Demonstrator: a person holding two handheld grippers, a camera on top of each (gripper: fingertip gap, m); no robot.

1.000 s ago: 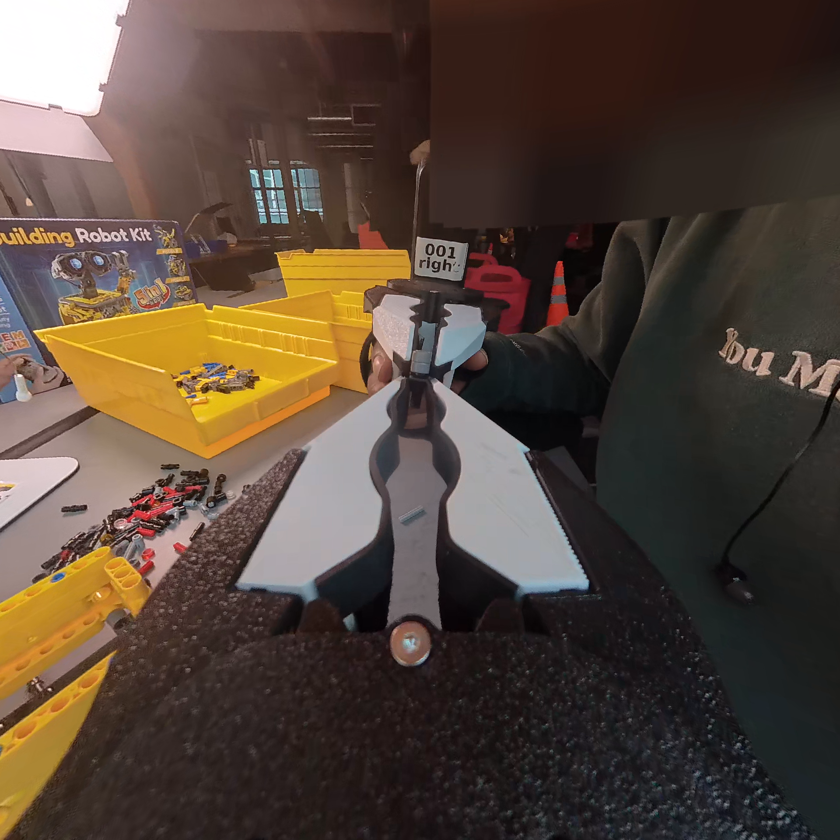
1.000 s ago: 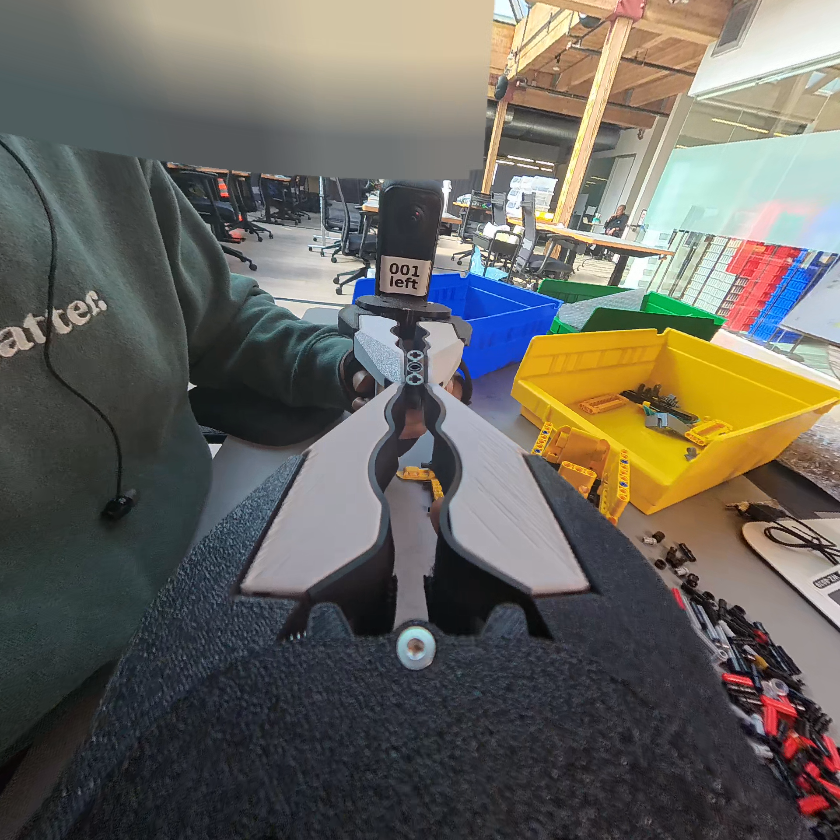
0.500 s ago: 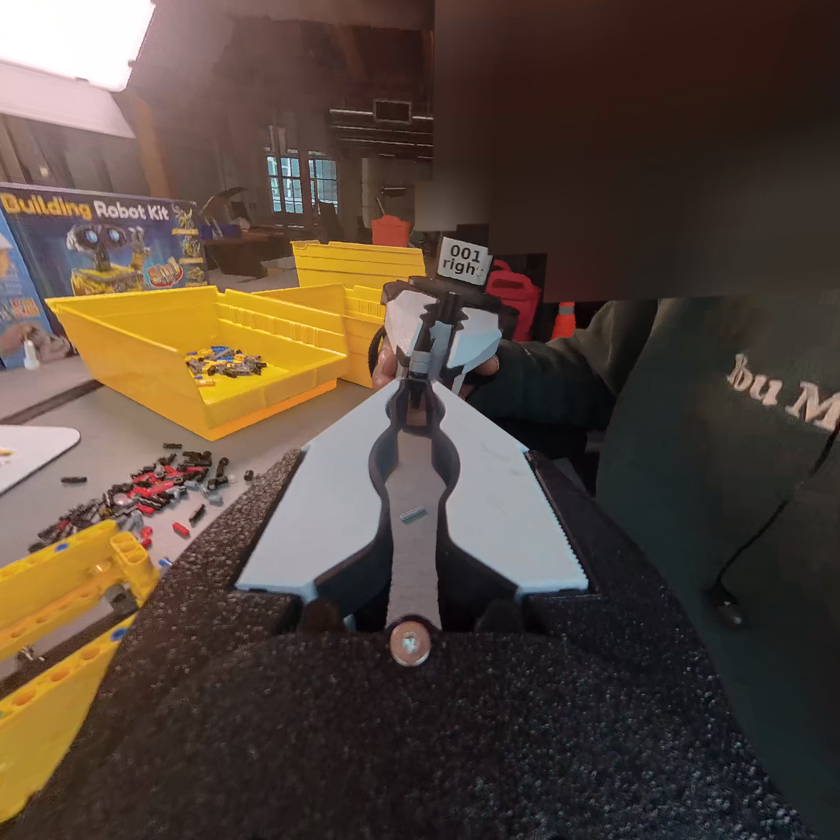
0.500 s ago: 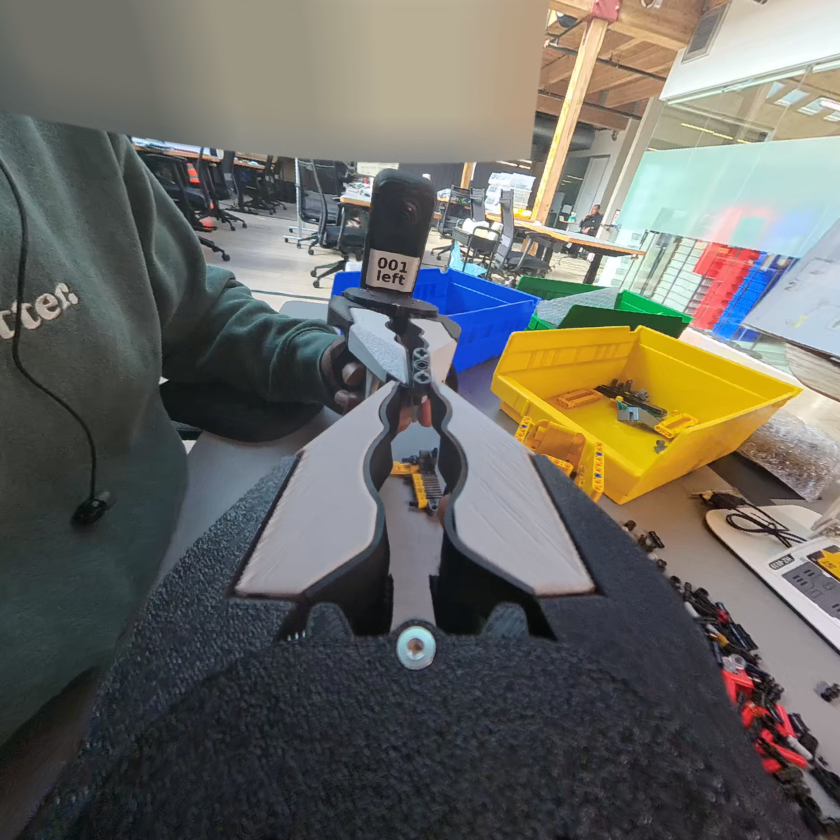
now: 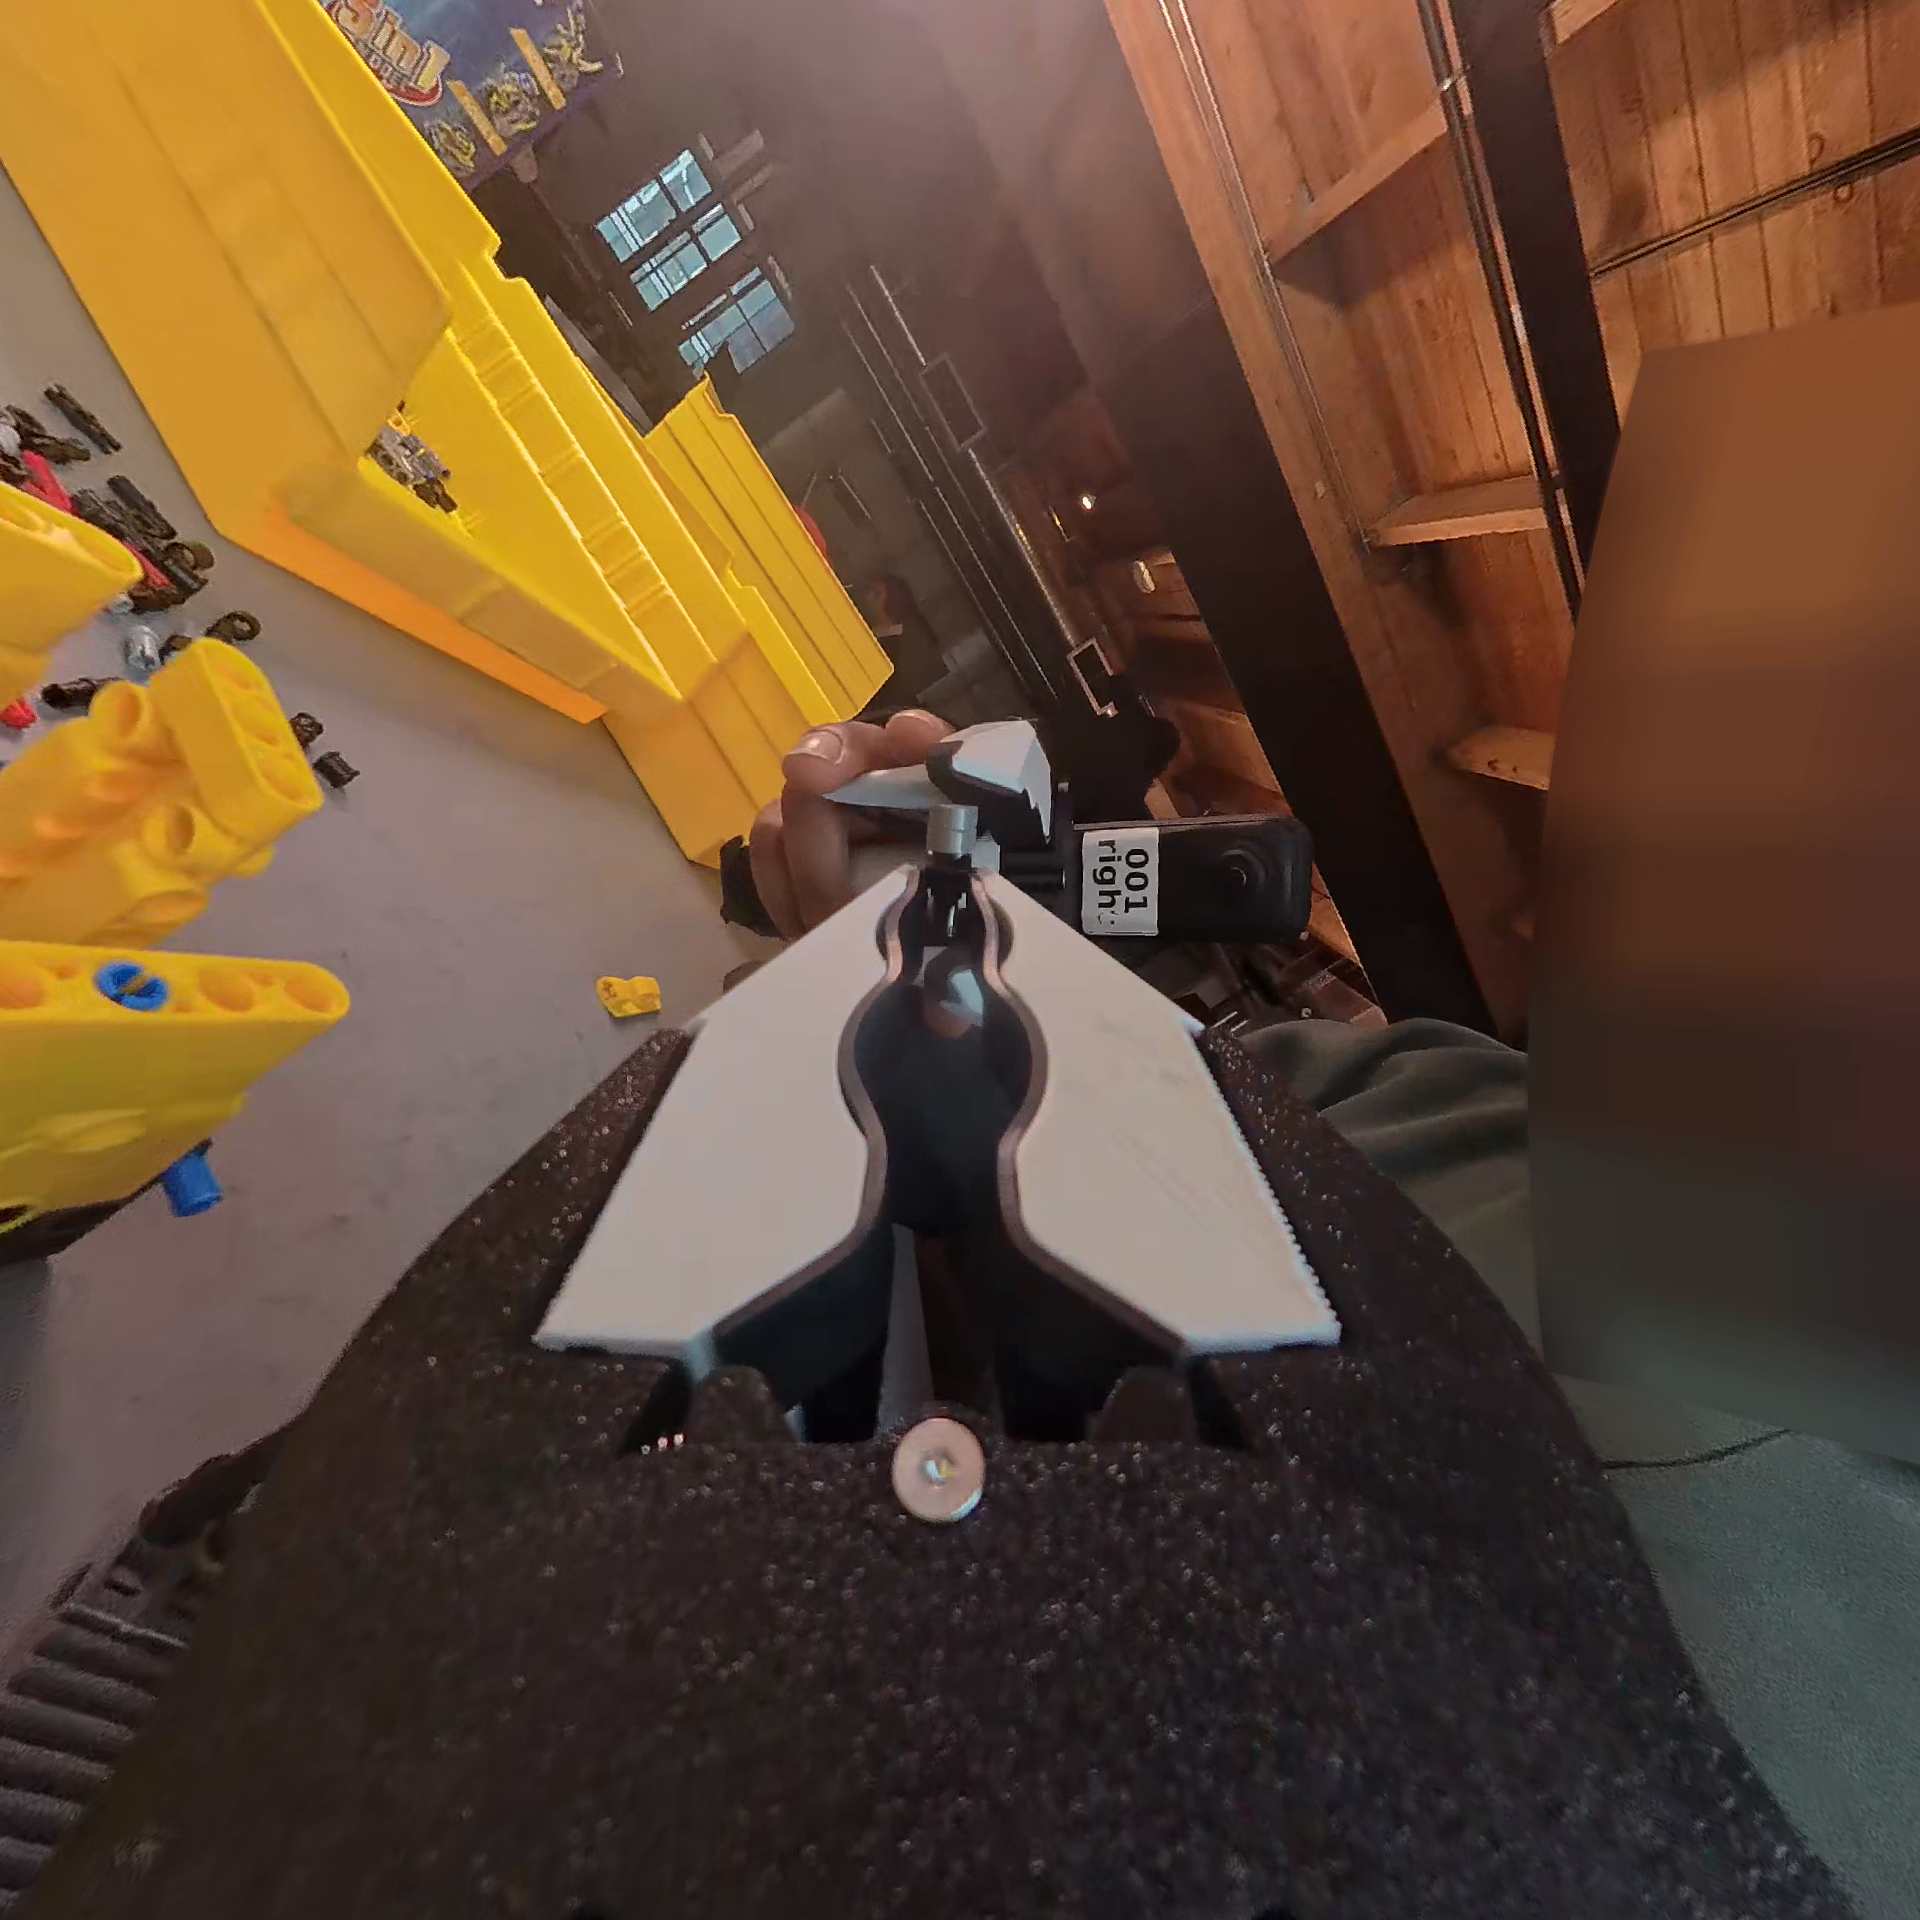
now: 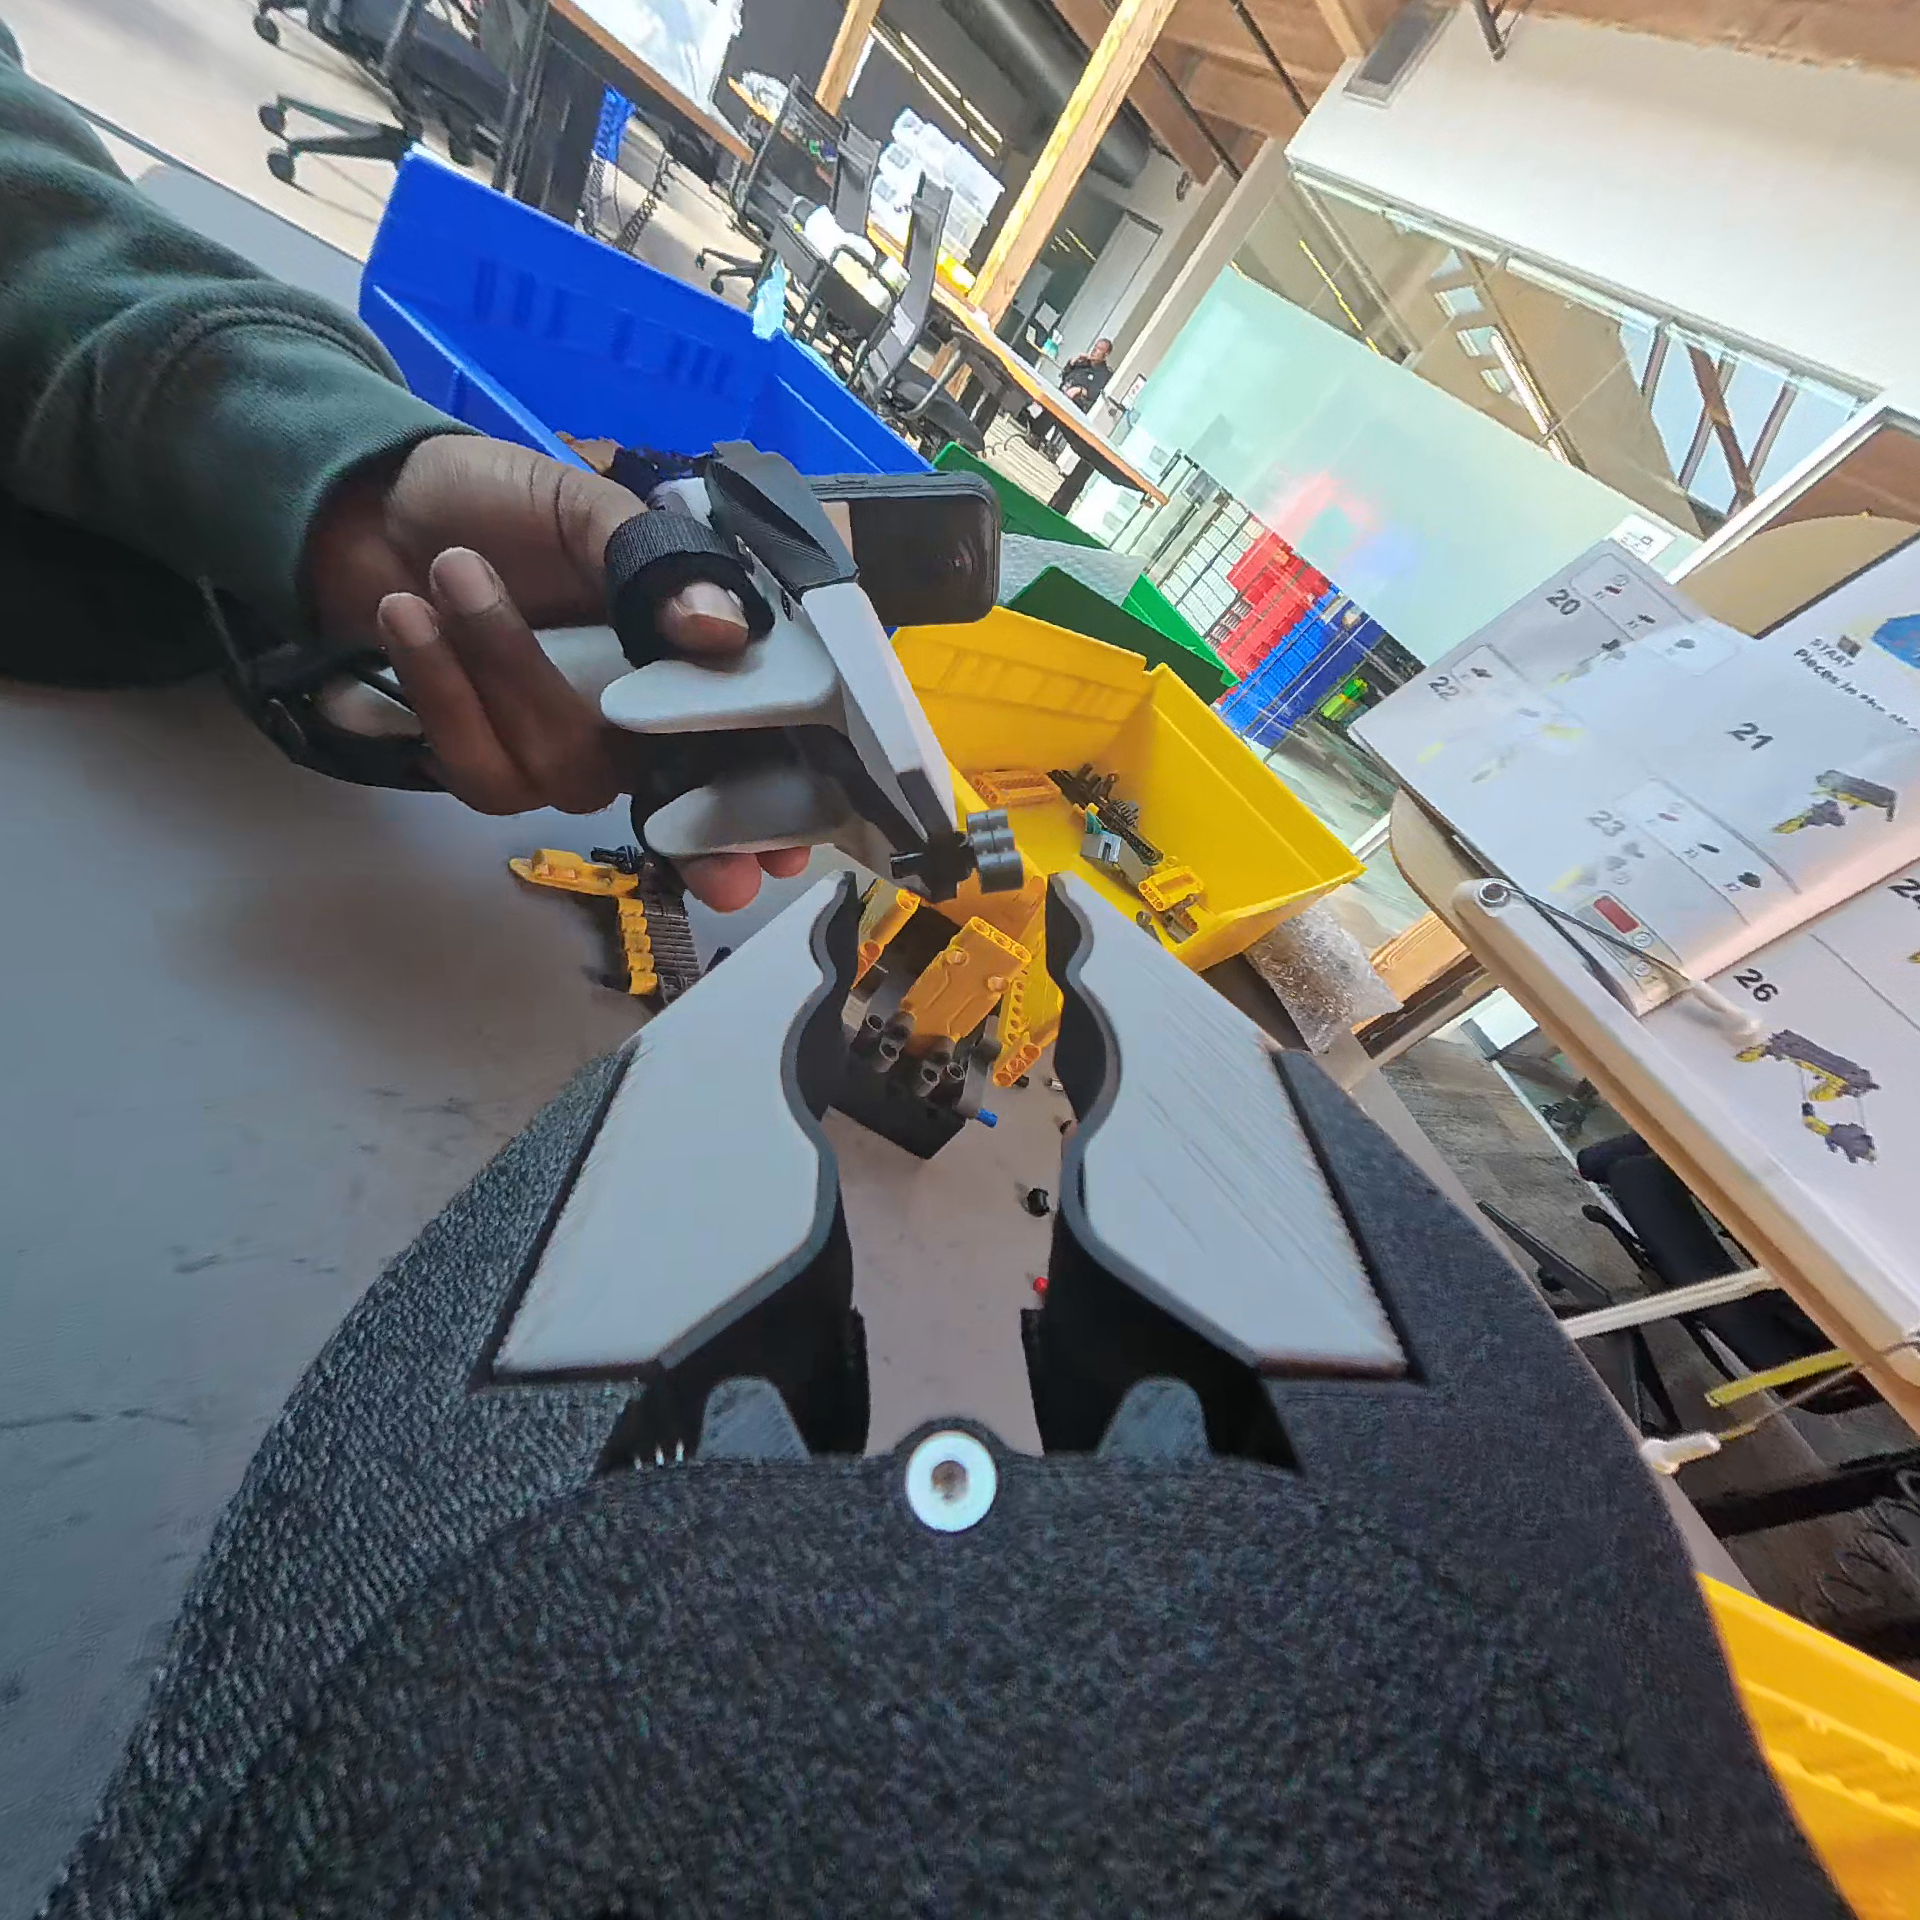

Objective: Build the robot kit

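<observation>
The left gripper is pinched tight on a small dark pin piece with a grey stub at its tip. Just beyond it the right gripper gapes wide and empty, the piece hanging between its tips, a yellow model below. The piece looks light, rigid and slick; its free grey end seems the place to grip
</observation>
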